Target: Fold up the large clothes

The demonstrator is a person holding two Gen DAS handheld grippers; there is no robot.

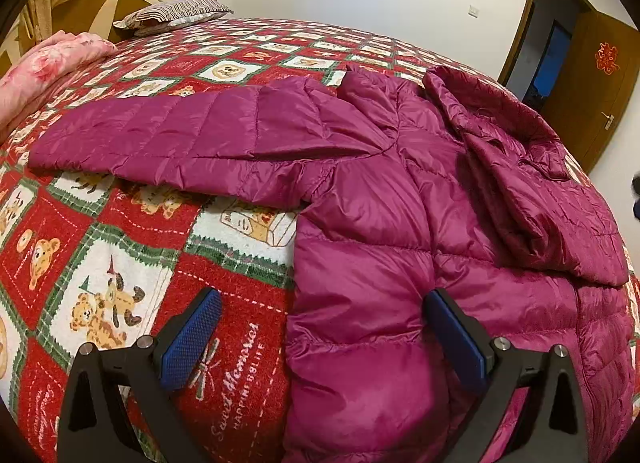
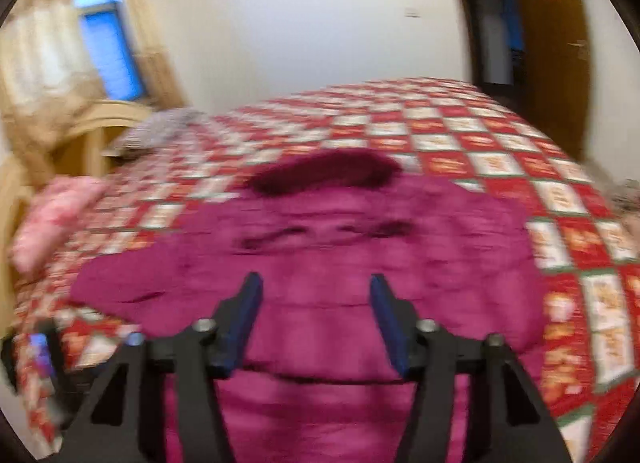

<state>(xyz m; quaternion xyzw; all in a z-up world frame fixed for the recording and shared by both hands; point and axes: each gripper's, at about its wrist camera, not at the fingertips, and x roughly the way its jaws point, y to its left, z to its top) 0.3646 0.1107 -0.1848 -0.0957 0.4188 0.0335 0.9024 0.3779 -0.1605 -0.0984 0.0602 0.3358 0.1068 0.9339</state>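
A magenta quilted puffer jacket (image 1: 380, 223) lies flat on the bed, its left sleeve (image 1: 160, 139) stretched out to the left and its right side folded over the body (image 1: 540, 191). My left gripper (image 1: 322, 315) is open and empty, low over the jacket's left hem edge, one finger over the bedspread and one over the jacket. In the blurred right wrist view the jacket (image 2: 320, 263) fills the middle. My right gripper (image 2: 316, 295) is open and empty above the jacket's lower body.
The bed has a red and white teddy-bear bedspread (image 1: 120, 263). A pink folded blanket (image 1: 44, 67) and a striped pillow (image 1: 172, 15) lie near the headboard. A wooden door (image 1: 592, 83) stands open at the right.
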